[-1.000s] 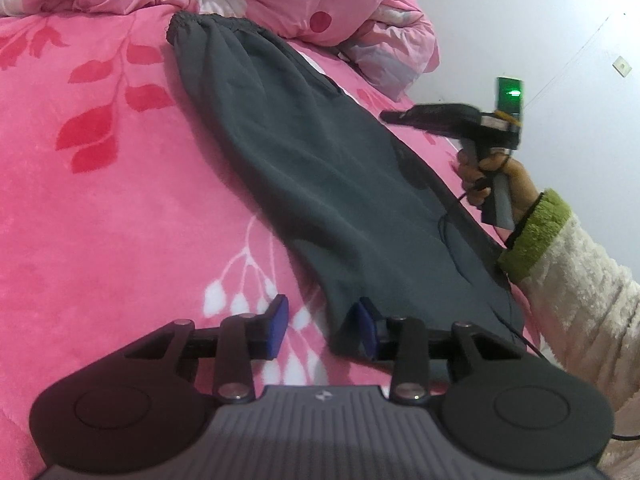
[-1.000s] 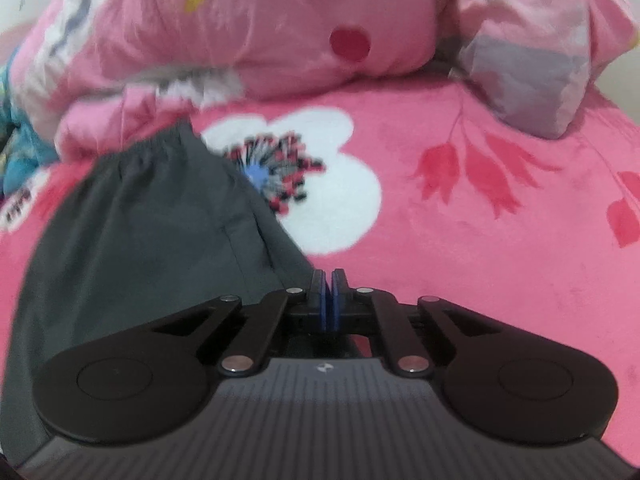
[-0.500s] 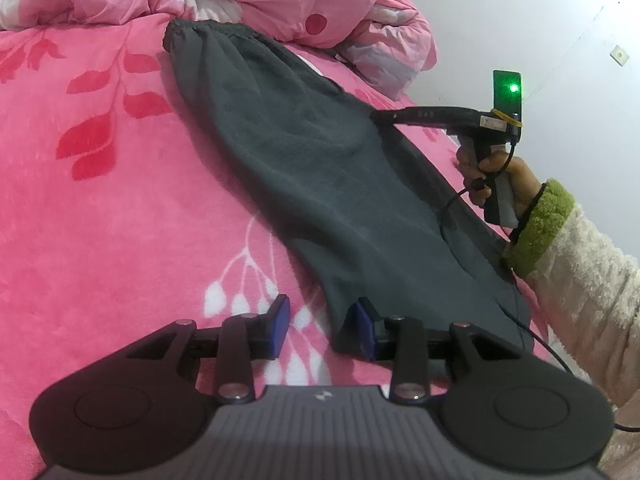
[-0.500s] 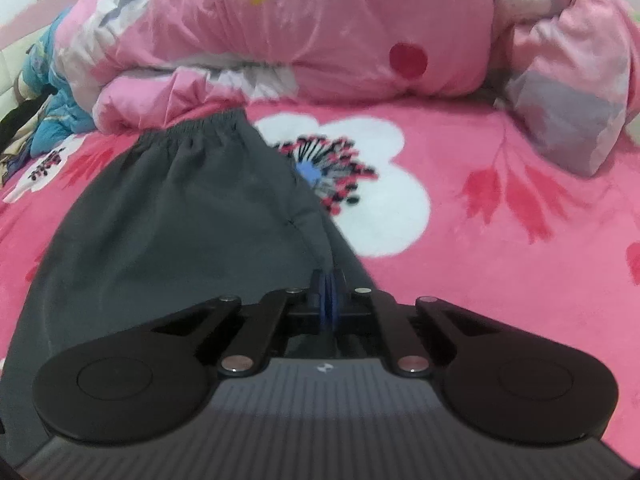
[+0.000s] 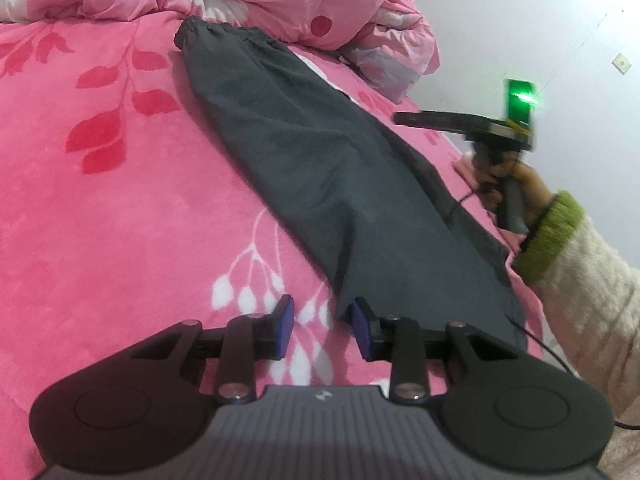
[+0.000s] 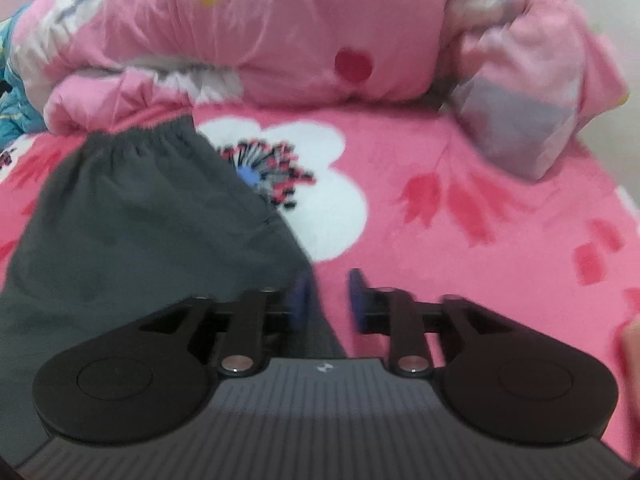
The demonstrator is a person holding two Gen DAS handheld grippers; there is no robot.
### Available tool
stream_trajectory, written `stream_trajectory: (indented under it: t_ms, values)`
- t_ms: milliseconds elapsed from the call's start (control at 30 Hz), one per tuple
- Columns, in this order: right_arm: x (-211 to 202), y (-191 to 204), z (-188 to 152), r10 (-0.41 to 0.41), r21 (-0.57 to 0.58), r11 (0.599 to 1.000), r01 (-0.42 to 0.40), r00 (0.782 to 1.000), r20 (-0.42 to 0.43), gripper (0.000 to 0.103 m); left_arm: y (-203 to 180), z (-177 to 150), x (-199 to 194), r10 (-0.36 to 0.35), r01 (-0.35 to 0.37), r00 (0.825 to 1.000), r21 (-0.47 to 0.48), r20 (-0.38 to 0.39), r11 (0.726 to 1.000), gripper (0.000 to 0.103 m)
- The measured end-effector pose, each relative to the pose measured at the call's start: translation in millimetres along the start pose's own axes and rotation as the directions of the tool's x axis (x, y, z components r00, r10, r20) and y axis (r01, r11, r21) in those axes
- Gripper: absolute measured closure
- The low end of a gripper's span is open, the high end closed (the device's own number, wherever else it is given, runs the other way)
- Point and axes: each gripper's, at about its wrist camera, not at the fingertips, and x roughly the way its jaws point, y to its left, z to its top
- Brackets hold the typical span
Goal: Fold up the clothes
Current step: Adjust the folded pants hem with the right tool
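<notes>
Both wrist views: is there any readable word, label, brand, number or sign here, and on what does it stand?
No readable words or numbers in either view.
Small pale logo mark, a symbol and no letters, on the grey ribbed body of the left tongs.
The same mark on the right tongs, blurred.
Glowing green panel on the right tongs seen from the left view: any text on it is too bright and blurred to read.

Our rig: two black handheld grippers, one sleeved arm.
We note the left gripper [image 5: 322, 326] and right gripper [image 6: 328, 300] carry blue pads, ribbed grey housings, silver pivot screws. At three o'clock: cream fleece sleeve [image 5: 592, 300], green cuff [image 5: 550, 236], black cable [image 5: 540, 340], green-lit module [image 5: 520, 100].
</notes>
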Motion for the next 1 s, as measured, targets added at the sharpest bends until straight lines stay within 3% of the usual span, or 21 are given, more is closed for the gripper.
stream_trajectory:
  t_ms: [167,300,433,567,767,1000]
  values:
    - [-67,13,-9,0.007,-0.065,0.998,-0.004,0.999,0.044,0.075,-4,1,1,-0.052,0.052,0.999,-0.022,0.001,0.998,0.068]
    - [-84,19,-42,0.062,-0.092,0.994,-0.066,0.997,-0.053,0.077,-15,-5,8,-0.041,0.042,0.999,0.012,-0.029,0.999,0.068]
    - [-65,-13,-77,-0.044,-0.046,0.998,0.036,0.984,-0.171,0.077,-16,-8,10,-0.022,0.023,0.999,0.008,-0.039,1.000,0.068]
    - [-78,-65,-78,-0.132,0.120,0.981,0.150,0.980,-0.148,0.078,-19,-7,11,-0.004,0.004,0.999,-0.002,-0.042,1.000,0.068]
    - [-105,-77,-81,0.042,0.235,0.972,-0.015,0.993,-0.108,0.070,-24,-7,9,0.021,-0.021,0.999,-0.007,-0.047,1.000,0.068]
    - [-143,-81,-113,0.093,0.264,0.963,-0.061,0.990,-0.110,0.069,-23,-4,12,0.035,-0.038,0.998,-0.050,-0.057,0.998,0.068]
